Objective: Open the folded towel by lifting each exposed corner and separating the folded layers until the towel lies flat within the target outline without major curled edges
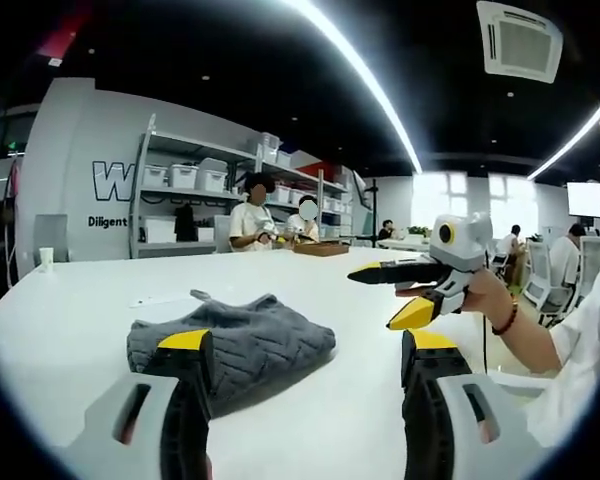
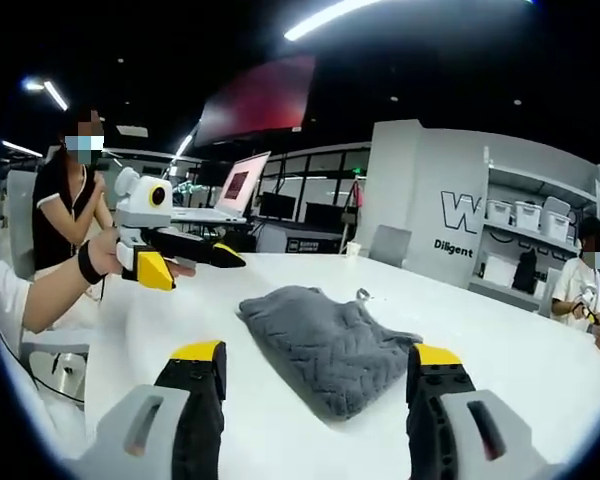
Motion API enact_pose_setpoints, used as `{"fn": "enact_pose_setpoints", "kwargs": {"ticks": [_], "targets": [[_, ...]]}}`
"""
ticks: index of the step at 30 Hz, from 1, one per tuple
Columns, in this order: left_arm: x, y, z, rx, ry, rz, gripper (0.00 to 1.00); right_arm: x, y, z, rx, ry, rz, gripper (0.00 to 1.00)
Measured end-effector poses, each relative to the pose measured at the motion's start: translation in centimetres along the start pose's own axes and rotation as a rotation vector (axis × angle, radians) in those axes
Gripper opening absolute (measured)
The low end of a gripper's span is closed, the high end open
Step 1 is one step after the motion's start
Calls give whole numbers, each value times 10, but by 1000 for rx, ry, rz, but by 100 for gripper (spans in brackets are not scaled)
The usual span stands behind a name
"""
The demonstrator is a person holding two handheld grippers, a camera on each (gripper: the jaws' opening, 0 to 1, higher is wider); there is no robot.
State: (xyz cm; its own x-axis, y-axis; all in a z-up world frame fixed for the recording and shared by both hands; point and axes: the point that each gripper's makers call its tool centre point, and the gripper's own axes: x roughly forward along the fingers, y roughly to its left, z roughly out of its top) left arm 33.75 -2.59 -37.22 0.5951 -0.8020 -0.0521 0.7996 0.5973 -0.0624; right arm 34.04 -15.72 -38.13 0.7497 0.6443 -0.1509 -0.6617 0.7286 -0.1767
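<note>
A grey knitted towel (image 1: 235, 345) lies folded in a thick bundle on the white table (image 1: 80, 300). My left gripper (image 1: 308, 345) is open; its left jaw stands in front of the towel's near edge and the right jaw beside it, not touching. My right gripper (image 1: 392, 293) comes in from the right, held in a hand above the table to the right of the towel, open and holding nothing. In the right gripper view the towel (image 2: 325, 345) lies just ahead between the open jaws of my right gripper (image 2: 318, 352). The left gripper (image 2: 195, 262) hovers open at its left.
A paper cup (image 1: 46, 258) stands at the table's far left edge and a wooden tray (image 1: 320, 249) at the far end, where people sit. Shelves with white bins (image 1: 195, 180) line the wall. An open laptop (image 2: 235, 190) sits on a desk beyond the table (image 2: 500, 330).
</note>
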Motion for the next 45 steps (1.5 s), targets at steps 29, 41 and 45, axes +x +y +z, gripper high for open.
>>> {"fn": "enact_pose_setpoints", "kwargs": {"ticks": [29,41,45], "targets": [[0,9,0,-23,6,25,76,8,-10,4,0,2,-18,69],[3,14,3,-40,17,32,75,14,-13,2,1,22,-24,68],[5,17,5,-41,17,39,75,14,-12,3,3,23,-23,68]]}}
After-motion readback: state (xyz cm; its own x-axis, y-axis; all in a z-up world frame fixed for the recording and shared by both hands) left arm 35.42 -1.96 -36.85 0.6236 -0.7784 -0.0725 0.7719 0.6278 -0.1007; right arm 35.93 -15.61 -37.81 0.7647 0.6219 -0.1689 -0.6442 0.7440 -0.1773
